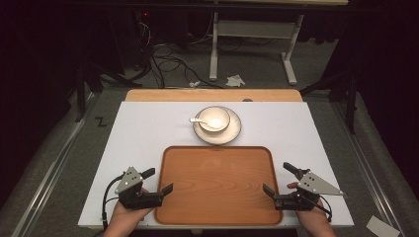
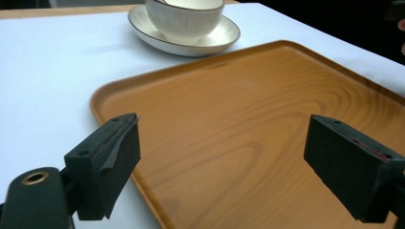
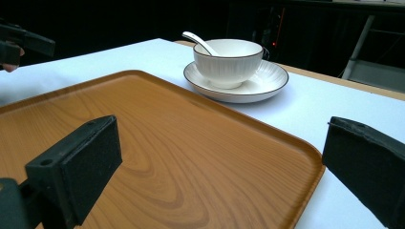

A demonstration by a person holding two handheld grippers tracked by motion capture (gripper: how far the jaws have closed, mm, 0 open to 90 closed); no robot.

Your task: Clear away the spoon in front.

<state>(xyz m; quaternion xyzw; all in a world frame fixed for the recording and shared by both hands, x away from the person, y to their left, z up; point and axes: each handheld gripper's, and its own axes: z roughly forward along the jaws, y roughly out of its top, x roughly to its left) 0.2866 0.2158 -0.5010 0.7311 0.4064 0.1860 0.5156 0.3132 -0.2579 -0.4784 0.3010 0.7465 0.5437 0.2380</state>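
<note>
From the high view, you stand at a flat white table top with a strip of light wood at its far edge. The floor past it is grey, with black cables and a white metal stand; the rest of the room is dark. A big brown wooden tray lies near you. Just past its far edge sits a round white plate with a white ribbed bowl on it, and a white spoon rests in the bowl. Your left gripper and right gripper sit at the tray's two near corners, both with jaws wide apart.

In the left gripper view, the jaws span the tray's edge, and the bowl's top is cut off.

In the right gripper view, the jaws are apart over the tray's corner; the spoon's scoop is hidden inside the bowl.
</note>
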